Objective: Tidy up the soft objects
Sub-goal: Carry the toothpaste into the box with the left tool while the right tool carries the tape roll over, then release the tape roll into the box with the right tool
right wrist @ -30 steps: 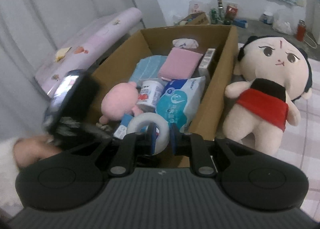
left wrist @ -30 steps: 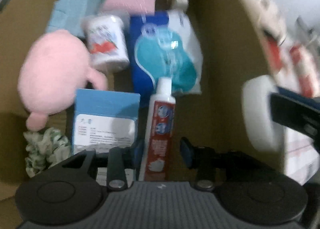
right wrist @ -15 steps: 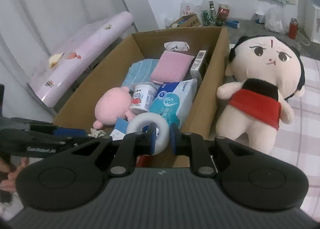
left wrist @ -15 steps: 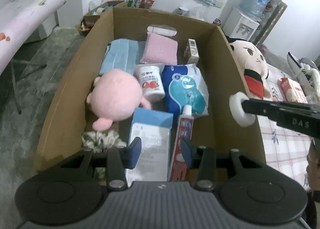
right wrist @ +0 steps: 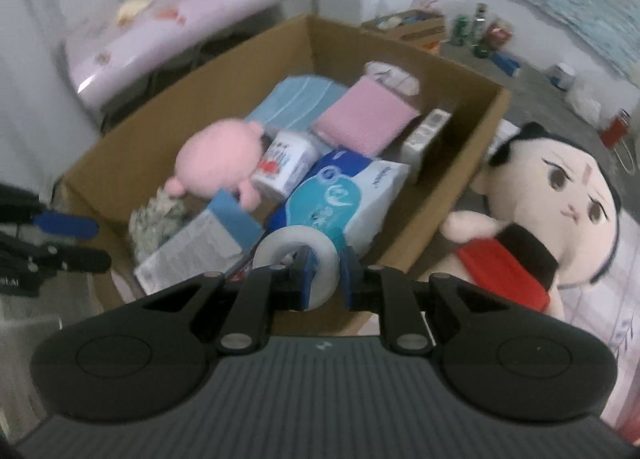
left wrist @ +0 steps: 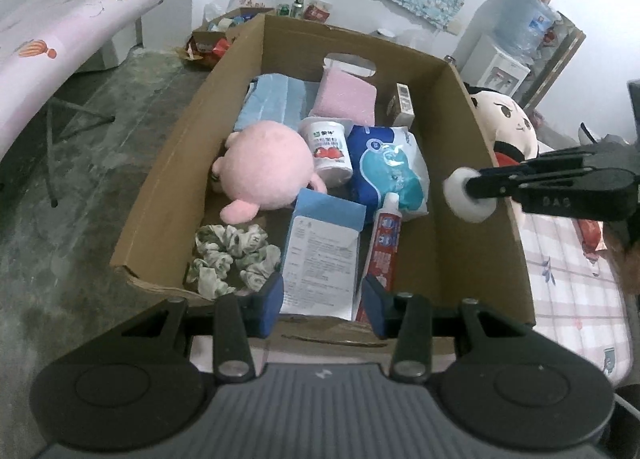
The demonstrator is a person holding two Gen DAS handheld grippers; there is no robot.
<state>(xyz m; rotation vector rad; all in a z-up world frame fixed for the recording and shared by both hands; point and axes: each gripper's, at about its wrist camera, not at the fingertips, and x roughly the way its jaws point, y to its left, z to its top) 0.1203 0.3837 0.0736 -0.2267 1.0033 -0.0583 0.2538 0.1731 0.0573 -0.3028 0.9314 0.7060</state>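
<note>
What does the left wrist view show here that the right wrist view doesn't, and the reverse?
Only the left wrist view shows the toothpaste tube, the water dispenser and the right gripper from the side, shut on the tape roll. Only the right wrist view shows the big doll whole, red outfit included, and the left gripper from outside, open. Both show the cardboard box, pink plush, scrunchie and blue tissue pack.
</note>
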